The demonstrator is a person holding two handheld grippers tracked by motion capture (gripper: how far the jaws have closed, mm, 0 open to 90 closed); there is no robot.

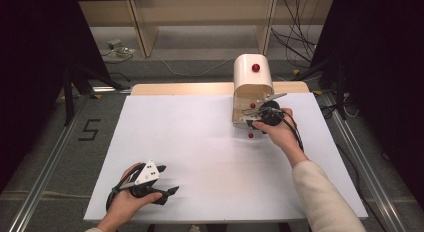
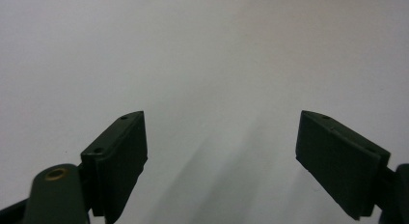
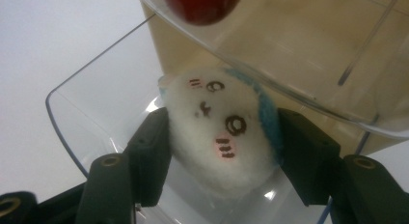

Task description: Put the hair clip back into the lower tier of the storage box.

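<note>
Fluffy white plush with blue back, pinched in my right gripper at the box mouth.
Round, stitched face; clear curved lid overhead, red knob cropped. Left gripper spread, empty, over matte white table.

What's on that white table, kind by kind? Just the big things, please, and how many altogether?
Hand-held grippers: 2 (left gripper, right gripper)
Plush toy, white and blue with a drawn face: 1
Cream box with a clear flap: 1
Total: 4
</note>
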